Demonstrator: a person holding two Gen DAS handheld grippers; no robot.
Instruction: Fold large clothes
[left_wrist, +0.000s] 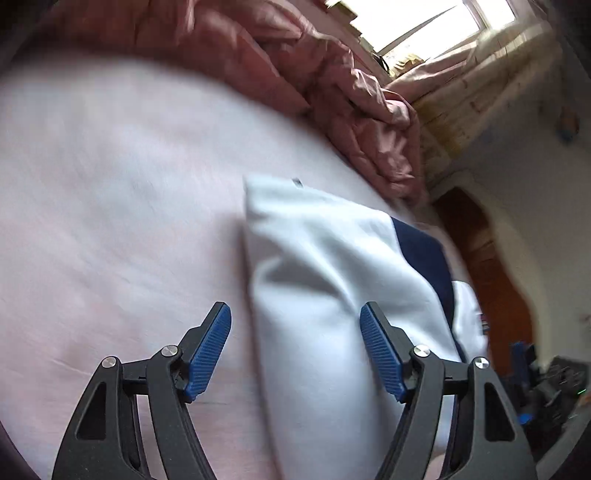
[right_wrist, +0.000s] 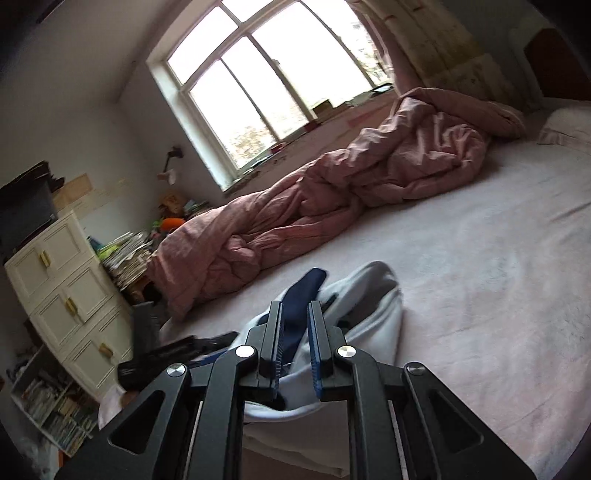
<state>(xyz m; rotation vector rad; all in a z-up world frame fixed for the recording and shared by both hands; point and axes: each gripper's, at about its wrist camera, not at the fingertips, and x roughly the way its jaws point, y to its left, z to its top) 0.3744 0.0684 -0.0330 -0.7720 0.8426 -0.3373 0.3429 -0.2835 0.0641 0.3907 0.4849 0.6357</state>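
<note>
I see left gripper (left_wrist: 295, 350) wide open, empty, over white-and-navy garment (left_wrist: 325, 266) | right gripper (right_wrist: 295, 343) nearly closed, pinching its navy fold | on bed (left_wrist: 110, 184)

One white-and-navy garment (left_wrist: 317, 258), one crumpled pink duvet (right_wrist: 332, 199), one window (right_wrist: 266, 85), two hand-held grippers (left_wrist: 295, 354).

Both tools look alike. The left tool (left_wrist: 295, 350) has matte black linkage arms with triangular cut-outs, round silver screws at each pivot, and ribbed blue pads (left_wrist: 208, 354) on its fingers. The right tool (right_wrist: 295, 347) has the same black arms, silver screws and blue pad edges.
</note>
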